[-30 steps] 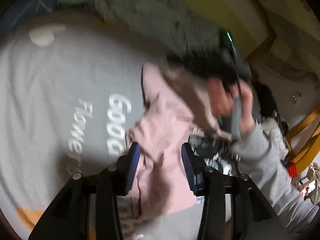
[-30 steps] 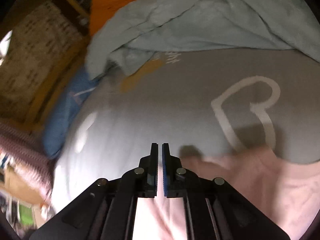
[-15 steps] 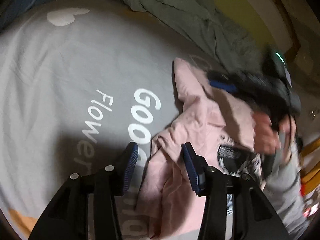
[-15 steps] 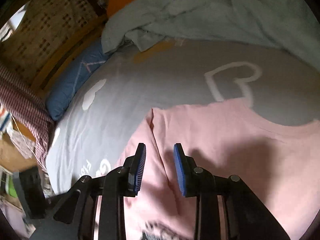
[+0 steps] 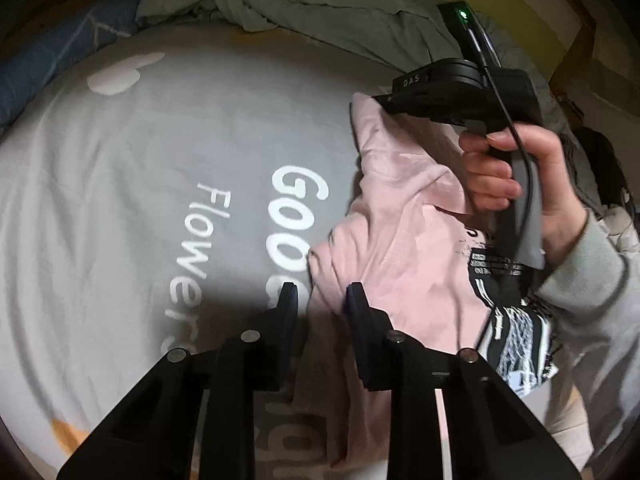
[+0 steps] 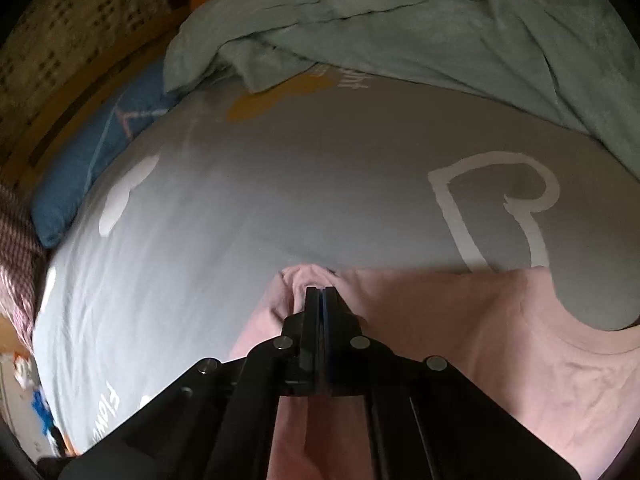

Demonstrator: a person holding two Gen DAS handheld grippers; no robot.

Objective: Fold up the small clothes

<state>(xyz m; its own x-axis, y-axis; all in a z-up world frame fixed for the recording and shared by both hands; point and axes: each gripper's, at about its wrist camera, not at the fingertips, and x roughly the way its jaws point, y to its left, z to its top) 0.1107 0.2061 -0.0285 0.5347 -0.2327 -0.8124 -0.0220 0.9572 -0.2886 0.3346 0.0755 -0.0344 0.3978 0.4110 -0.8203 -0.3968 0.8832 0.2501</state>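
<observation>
Pink cotton, creased and half bunched: a small T-shirt [image 5: 404,248] lies on a grey bedsheet [image 5: 160,184], its black-and-white chest print [image 5: 508,320] facing up at the right of the left wrist view. In the right wrist view the same shirt [image 6: 480,344] spreads flat below a white heart outline [image 6: 496,208] printed on the sheet.

The left gripper [image 5: 322,298] points down at the shirt's near edge. Its jaws have just been closing and stand a little apart, w/ a fold of pink cloth between them; whether the pads actually press on it cannot be told.

The right gripper [image 6: 322,294] has its jaws together, clamped on a pinched-up corner of the shirt at its far left edge; the jaws have just been closing. In the left wrist view the right hand [image 5: 516,176] grips that tool's handle above the shirt, a grey sleeve [image 5: 588,292] running off frame.

White lettering [image 5: 296,216] on the sheet sits just beside the shirt, partly covered by it. A rumpled grey-green blanket [image 6: 400,24] is heaped at the far end of the bed, and a blue pillow [image 6: 92,160] lies at the sheet's left edge.
</observation>
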